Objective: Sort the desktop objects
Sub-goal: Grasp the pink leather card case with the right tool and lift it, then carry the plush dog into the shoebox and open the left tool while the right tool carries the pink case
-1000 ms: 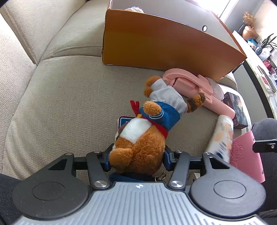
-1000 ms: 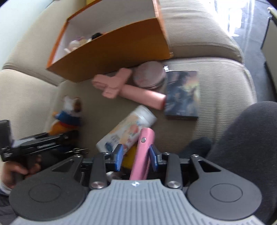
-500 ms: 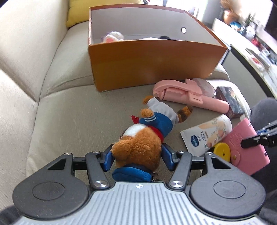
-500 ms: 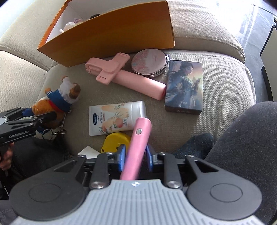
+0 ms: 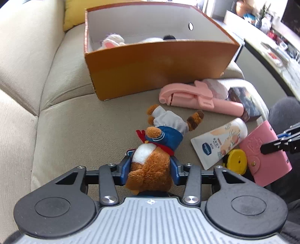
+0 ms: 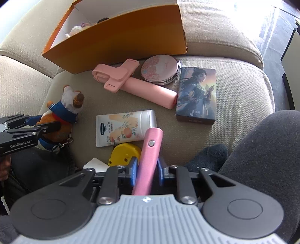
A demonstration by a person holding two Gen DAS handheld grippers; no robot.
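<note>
Beige sofa, ribbed weave, seat cushions carry everything. Yellow cushion at sofa's back, upper left. Off sofa's right edge: long cluttered counter, blurred. Person's dark-clad leg and dark sock rest on sofa's right seat cushion.

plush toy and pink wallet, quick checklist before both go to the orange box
1. Left tongs closed on plush toy, jaws just closing: ok
2. Right tongs clamped on pink wallet: ok
3. Grip firm enough to lift: cannot tell
4. Orange box open on top: ok
5. Room left in box: ok, partly filled
6. Lotion tube clear of both grips: ok
</note>
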